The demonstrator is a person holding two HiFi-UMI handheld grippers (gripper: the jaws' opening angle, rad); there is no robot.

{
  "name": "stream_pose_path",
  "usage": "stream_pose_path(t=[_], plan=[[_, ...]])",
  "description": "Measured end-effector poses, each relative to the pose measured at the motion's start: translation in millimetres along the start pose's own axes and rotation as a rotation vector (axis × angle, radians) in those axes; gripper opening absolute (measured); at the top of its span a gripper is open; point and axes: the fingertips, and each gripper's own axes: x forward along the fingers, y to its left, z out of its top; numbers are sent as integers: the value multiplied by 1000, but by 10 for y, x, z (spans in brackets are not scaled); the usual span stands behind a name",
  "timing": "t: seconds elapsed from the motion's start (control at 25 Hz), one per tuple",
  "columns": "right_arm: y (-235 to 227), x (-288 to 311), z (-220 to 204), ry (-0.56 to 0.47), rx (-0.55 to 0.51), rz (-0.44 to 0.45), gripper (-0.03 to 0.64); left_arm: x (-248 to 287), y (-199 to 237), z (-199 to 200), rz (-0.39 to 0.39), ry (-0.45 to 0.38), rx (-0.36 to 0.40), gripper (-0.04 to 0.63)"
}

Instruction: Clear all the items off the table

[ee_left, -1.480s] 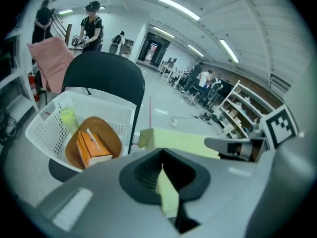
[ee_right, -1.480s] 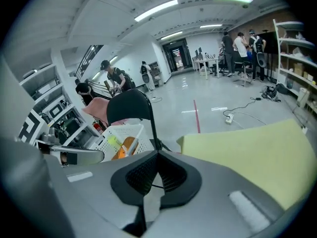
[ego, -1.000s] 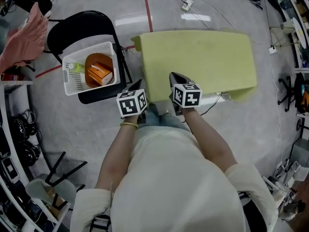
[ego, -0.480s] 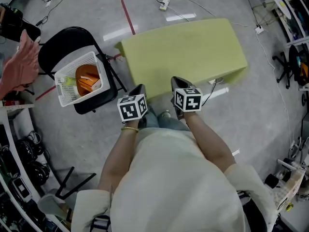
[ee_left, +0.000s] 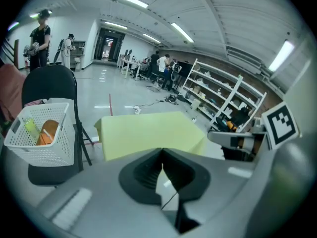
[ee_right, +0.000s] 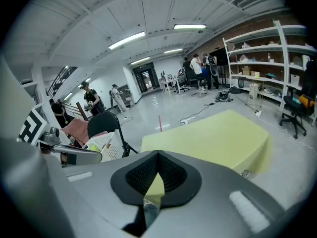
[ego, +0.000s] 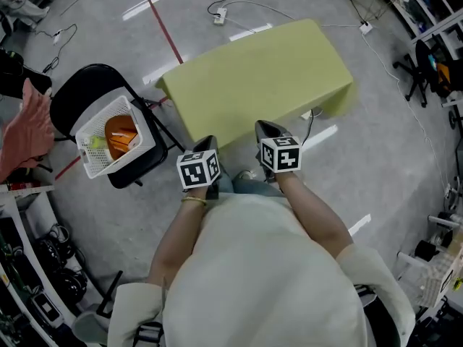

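The table wears a yellow-green cloth and nothing lies on its top; it also shows in the left gripper view and the right gripper view. My left gripper and right gripper hang side by side over the table's near edge, both shut with nothing between the jaws. A white basket on a black chair left of the table holds an orange bowl with an orange box and a yellow-green item.
Cables and a power strip lie on the floor beyond the table. Shelving stands to the right, a pink cloth hangs at far left. People stand far off in the hall. A red floor line runs behind the chair.
The view has swung, so table and chair have turned and drifted in the head view. Both grippers stayed shut and side by side at the table's near edge.
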Motion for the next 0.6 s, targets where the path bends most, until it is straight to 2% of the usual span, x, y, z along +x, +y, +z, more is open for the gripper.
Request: stream_pose_path(t=[0.28, 0.6], plan=[[-130, -215, -144, -8, 3, -15, -2, 32, -270, -67, -34, 5, 61, 9], [-113, -302, -241, 3, -51, -7, -2, 66, -444, -37, -56, -3, 98, 9]])
